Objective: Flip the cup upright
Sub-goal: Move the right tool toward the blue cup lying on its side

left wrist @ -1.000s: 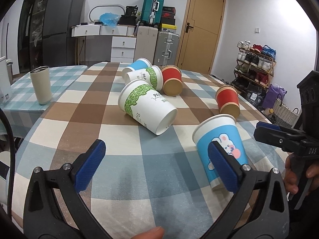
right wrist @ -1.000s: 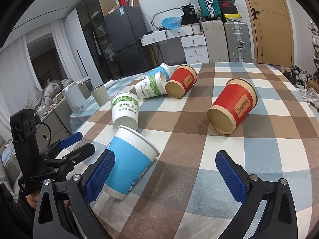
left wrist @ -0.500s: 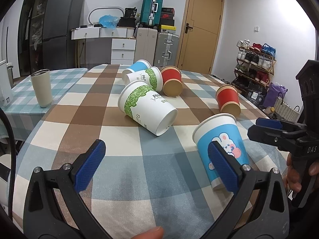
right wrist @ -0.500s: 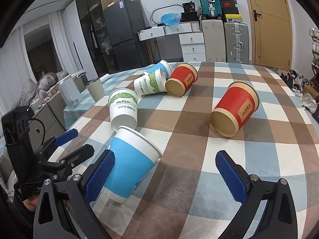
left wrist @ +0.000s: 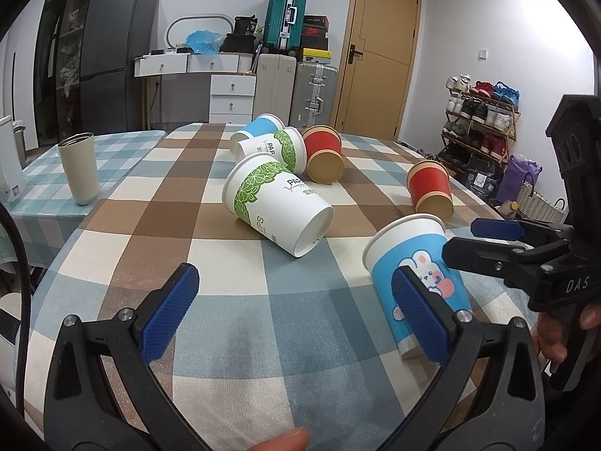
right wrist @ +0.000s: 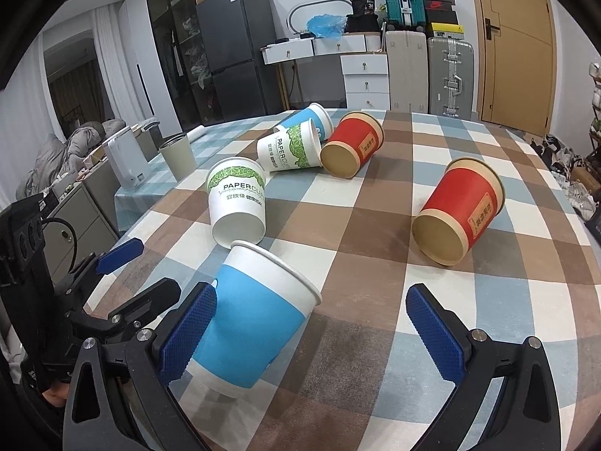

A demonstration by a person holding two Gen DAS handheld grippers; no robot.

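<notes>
A blue paper cup with a rabbit print (left wrist: 417, 274) stands upright near the front of the checked table; it also shows in the right wrist view (right wrist: 259, 315). My left gripper (left wrist: 296, 312) is open, and its right finger (left wrist: 417, 315) is just in front of the cup. My right gripper (right wrist: 311, 334) is open, and its left finger (right wrist: 188, 330) is beside the cup's wall. The right gripper shows side-on in the left wrist view (left wrist: 499, 240). Neither gripper holds anything.
Lying on their sides are a green-leaf white cup (left wrist: 278, 203), a second one (left wrist: 278, 148), another blue cup (left wrist: 259, 127) and two red cups (left wrist: 325, 152) (left wrist: 430, 188). A beige tumbler (left wrist: 79, 167) stands on the side table. A shoe rack (left wrist: 477, 120) is to the right.
Both grippers have risen and drawn back a little, still open. The blue rabbit cup stays upright in the same spot. The other cups have not moved.
</notes>
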